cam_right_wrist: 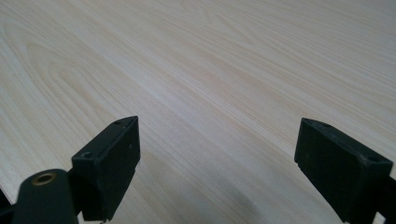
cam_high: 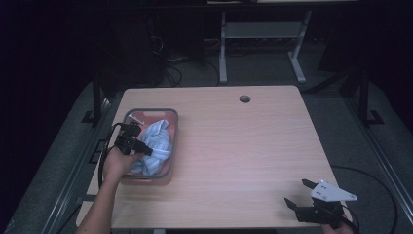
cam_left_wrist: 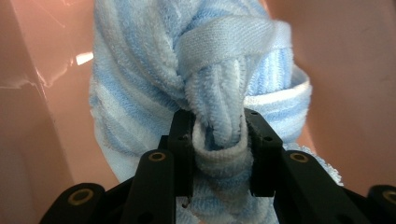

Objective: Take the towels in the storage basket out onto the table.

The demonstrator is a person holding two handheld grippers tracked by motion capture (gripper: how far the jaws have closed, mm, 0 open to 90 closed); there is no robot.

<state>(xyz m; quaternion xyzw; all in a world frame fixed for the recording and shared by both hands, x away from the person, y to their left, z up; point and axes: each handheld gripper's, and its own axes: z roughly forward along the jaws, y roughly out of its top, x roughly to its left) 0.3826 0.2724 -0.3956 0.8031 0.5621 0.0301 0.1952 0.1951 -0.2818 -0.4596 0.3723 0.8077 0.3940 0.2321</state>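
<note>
Towel: blue and white striped towel (cam_left_wrist: 196, 70), bunched inside the pink basket (cam_high: 171, 127) near the left edge of the bench (cam_high: 243, 146).
Left gripper (cam_high: 146, 150): reaches into the basket, jaws clamped on a fold of the towel.
Right gripper (cam_high: 298, 193): near the bench's front right corner, jaws wide apart, holding nothing.

towel (cam_left_wrist: 154, 88) – fluffy striped terry cloth | bin (cam_left_wrist: 42, 93) – glossy pink plastic | table (cam_right_wrist: 224, 70) – smooth matt pale wood
</note>
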